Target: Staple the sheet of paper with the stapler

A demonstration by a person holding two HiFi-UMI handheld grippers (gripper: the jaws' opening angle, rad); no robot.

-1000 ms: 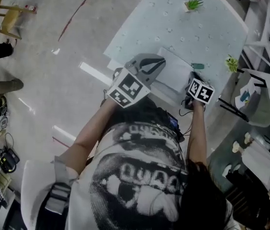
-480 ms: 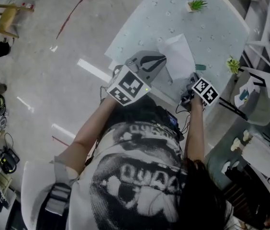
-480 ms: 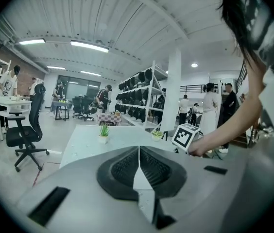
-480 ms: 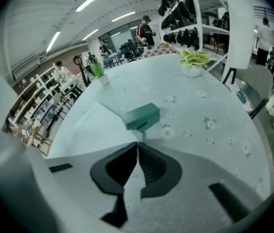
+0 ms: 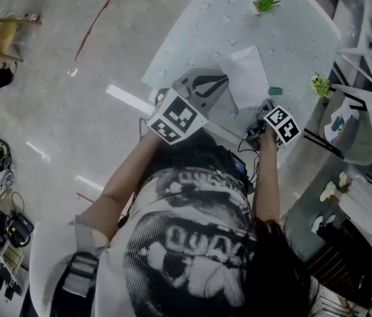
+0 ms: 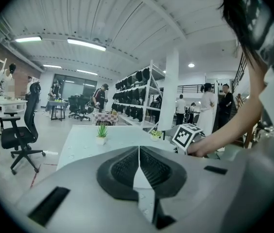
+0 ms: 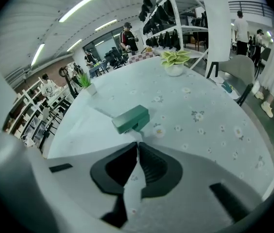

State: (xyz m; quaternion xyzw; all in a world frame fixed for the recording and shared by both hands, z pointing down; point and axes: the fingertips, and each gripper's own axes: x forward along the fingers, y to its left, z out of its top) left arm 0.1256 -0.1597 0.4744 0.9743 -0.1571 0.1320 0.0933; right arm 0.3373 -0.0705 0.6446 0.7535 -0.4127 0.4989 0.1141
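1. sheet of paper [image 5: 245,74] is up off the desk [image 5: 285,25]. it slants in the air between the two claws, just ahead of the left claw [image 6: 138,152] and off to the left of the right claw [image 7: 137,144].
2. left claw: the pads are drawn narrow, with a white sliver nipped between them. i read that sliver as the sheet's near edge, held.
3. right claw: the pads are all but together and point steeply down at the desk. a pale corner of the sheet runs into their tips and spreads away to this claw's left. it looks to be pinching that corner, though the hold is thin and hard to make out.
4. stapler [image 7: 131,119], small and green, lies on the desk just beyond the right claw's tips, at the sheet's far edge. whether it touches the sheet i cannot tell. it sits well to the right of the left claw.
5. step in hand, as i judge it: the sheet is gripped at two edges and is being lined up with the stapler. no staple is in yet and the stapler is untouched.
6. next move, likely: one claw carries a corner of the sheet into the stapler's mouth, then the other lets go and presses the stapler's top down. that calls for a flat, steady corner, and the light stapler may skid on the desk when pushed.
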